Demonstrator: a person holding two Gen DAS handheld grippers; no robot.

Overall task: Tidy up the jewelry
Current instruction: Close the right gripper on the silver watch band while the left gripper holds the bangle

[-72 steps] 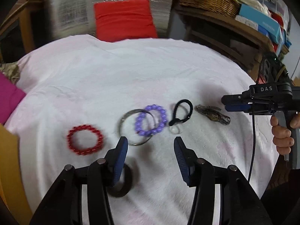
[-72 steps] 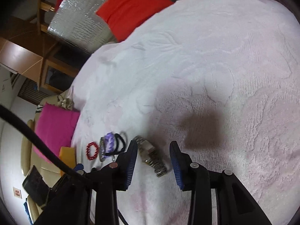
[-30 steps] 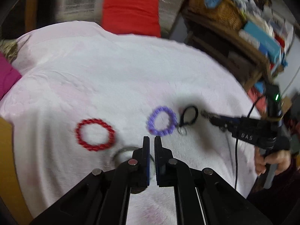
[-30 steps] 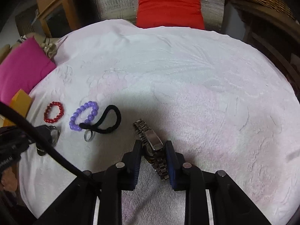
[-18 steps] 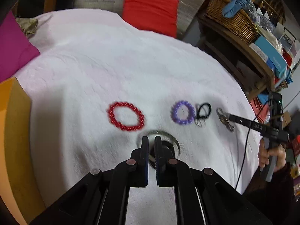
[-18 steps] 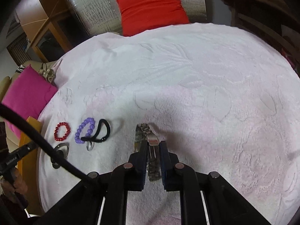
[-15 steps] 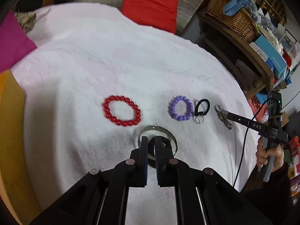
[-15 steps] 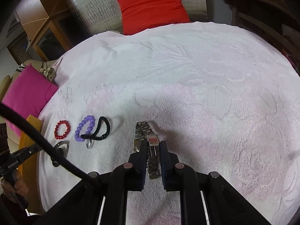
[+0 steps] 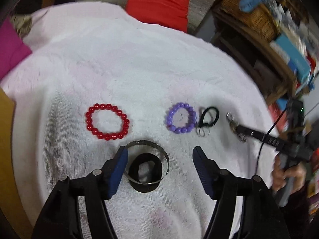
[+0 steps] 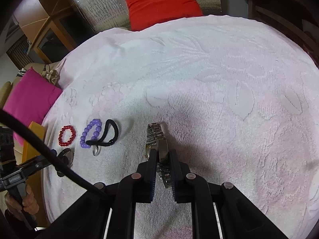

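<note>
In the left wrist view my left gripper (image 9: 159, 156) is open over a silver bangle (image 9: 159, 149) that lies around a black band (image 9: 145, 171) on the white towel (image 9: 139, 69). Beyond lie a red bead bracelet (image 9: 107, 121), a purple bead bracelet (image 9: 181, 120) and a black cord loop with a ring (image 9: 207, 119). In the right wrist view my right gripper (image 10: 161, 155) is shut on a steel watch (image 10: 157, 139), which lies on the towel (image 10: 219, 79). The red bracelet (image 10: 67, 135), purple bracelet (image 10: 90, 133) and black loop (image 10: 108, 133) lie to its left.
A red cushion (image 9: 159, 6) lies past the far edge of the towel. A pink cushion (image 10: 30, 99) sits at the left. Shelves with a wicker basket (image 9: 253, 18) and boxes stand at the right. A black cable (image 10: 49, 159) crosses the right wrist view.
My left gripper has opened and let go of the silver bangle, which now lies around the black band. My right gripper stays shut on the watch.
</note>
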